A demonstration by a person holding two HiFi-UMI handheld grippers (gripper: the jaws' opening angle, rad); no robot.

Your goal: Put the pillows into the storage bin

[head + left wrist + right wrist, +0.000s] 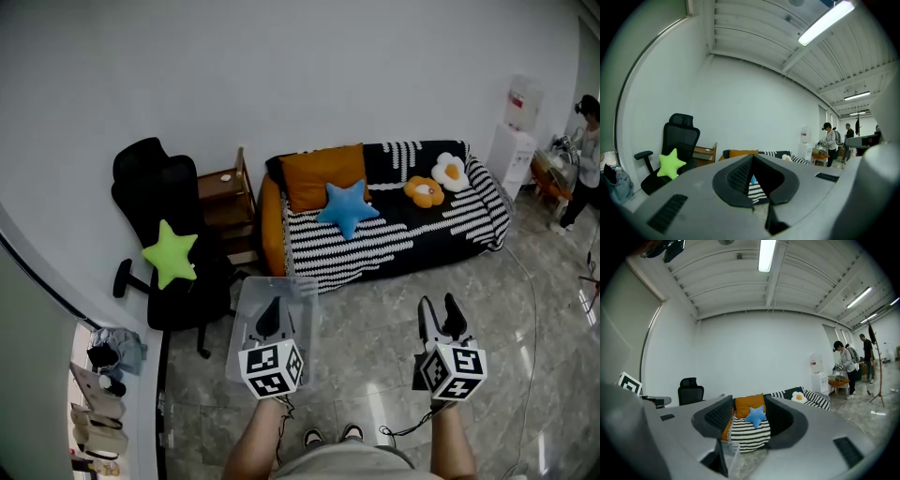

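Nearest me, the left gripper [271, 314] hangs clenched and empty over the clear storage bin [241, 319]; the right gripper [441, 317] is released, also empty. Nothing looks binned yet. The green star pillow [170, 253] sits on the chair [155, 178] at left, and the blue star pillow [347, 208] and two flower pillows [424, 191] lie farther off on the sofa [450, 225].

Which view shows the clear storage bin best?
The head view: the storage bin shows nearly whole, partly behind the left gripper. The right gripper view catches only one corner; the left gripper view shows nothing clear of it.
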